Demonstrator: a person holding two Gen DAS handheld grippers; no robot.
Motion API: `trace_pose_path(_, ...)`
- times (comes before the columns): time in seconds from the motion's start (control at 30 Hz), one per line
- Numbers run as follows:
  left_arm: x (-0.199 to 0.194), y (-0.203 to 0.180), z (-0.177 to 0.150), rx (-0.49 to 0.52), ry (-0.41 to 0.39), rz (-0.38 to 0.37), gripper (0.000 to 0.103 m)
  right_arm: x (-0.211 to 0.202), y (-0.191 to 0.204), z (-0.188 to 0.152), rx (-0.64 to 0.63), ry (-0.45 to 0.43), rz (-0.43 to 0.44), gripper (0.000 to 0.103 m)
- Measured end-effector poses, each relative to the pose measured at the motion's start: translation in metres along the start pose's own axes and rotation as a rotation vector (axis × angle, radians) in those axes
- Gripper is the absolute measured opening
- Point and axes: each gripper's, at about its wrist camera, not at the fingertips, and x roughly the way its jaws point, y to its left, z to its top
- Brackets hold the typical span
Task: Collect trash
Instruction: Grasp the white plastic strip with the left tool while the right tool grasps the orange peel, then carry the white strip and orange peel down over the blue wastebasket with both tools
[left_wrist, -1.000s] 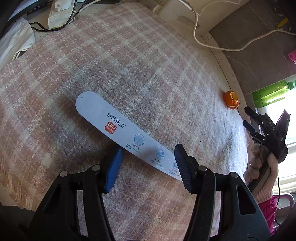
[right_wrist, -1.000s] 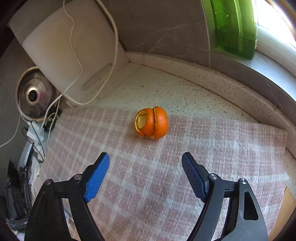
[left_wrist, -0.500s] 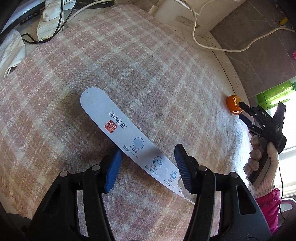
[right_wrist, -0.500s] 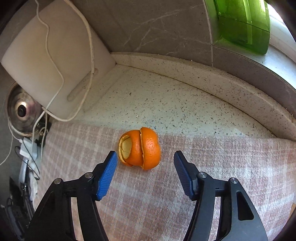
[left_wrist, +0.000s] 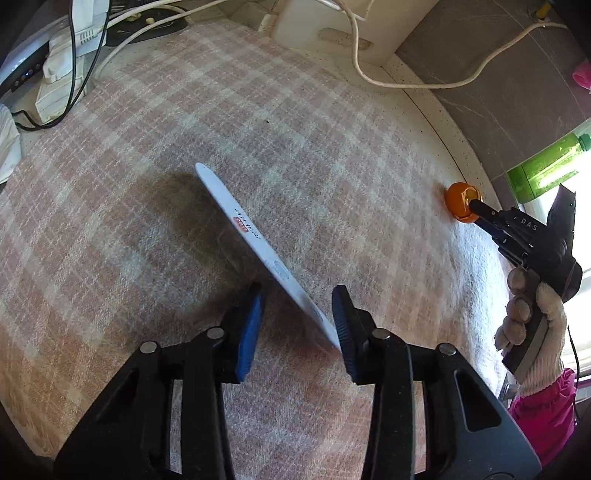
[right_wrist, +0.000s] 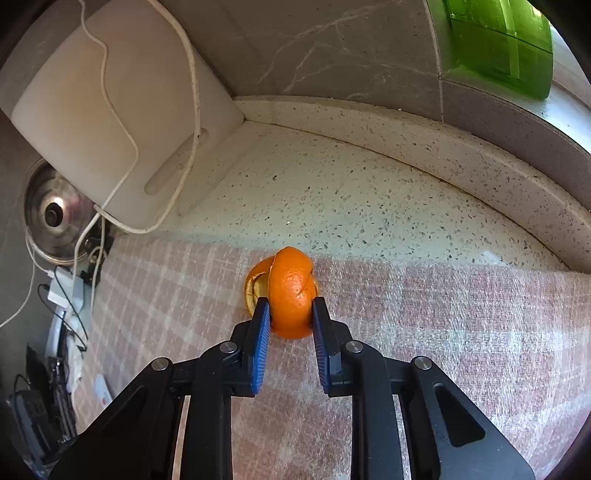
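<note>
A long white paper strip (left_wrist: 255, 243) with a red logo stands tilted on edge on the pink plaid cloth (left_wrist: 184, 129). My left gripper (left_wrist: 297, 314) has its jaws partly closed around the strip's near end, the right finger touching it, a gap on the left. An orange peel (right_wrist: 290, 291) sits at the cloth's far edge. My right gripper (right_wrist: 290, 321) is shut on the peel, both blue pads pressed against its sides. In the left wrist view the right gripper (left_wrist: 476, 206) shows at the peel (left_wrist: 458, 201), held by a gloved hand.
A white cutting board (right_wrist: 110, 122) with a white cable (right_wrist: 192, 122) leans at the wall corner. A steel pot lid (right_wrist: 51, 214) and power strips (left_wrist: 62, 62) lie at the far left. A green bottle (right_wrist: 498, 40) stands on the window ledge. Speckled counter (right_wrist: 351, 206) lies beyond the cloth.
My right gripper moved forward and closed on the orange peel. My left gripper narrowed around the paper strip, which tipped from lying flat up onto its edge.
</note>
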Motion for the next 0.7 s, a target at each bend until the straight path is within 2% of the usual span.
trace_pose_path(0.03, 0.002, -0.001, 0.001, 0.002, 0.002, -0.005, 0.022, -0.002, 0.001, -0.001, -0.002, 0.0, 0.002, 0.02)
trace_pose_path(0.1, 0.005, -0.001, 0.002, -0.011, 0.006, -0.024, 0.016, -0.005, 0.003, -0.005, -0.01, -0.002, 0.005, 0.02)
trace_pose_path(0.2, 0.008, -0.005, 0.003, -0.008, 0.001, -0.047, 0.014, -0.01, 0.008, -0.01, -0.021, -0.008, 0.009, 0.019)
trace_pose_path(0.43, 0.023, -0.021, 0.015, -0.01, 0.02, 0.003, 0.014, -0.013, 0.017, -0.02, -0.057, -0.002, 0.005, 0.019)
trace_pose_path(0.53, 0.031, -0.031, 0.021, 0.03, 0.008, 0.011, 0.014, -0.013, 0.02, -0.023, -0.057, 0.001, 0.007, 0.019)
trace_pose_path(0.7, 0.029, -0.032, 0.021, 0.01, 0.004, -0.036, 0.008, -0.02, 0.022, -0.027, -0.044, -0.009, 0.026, 0.019)
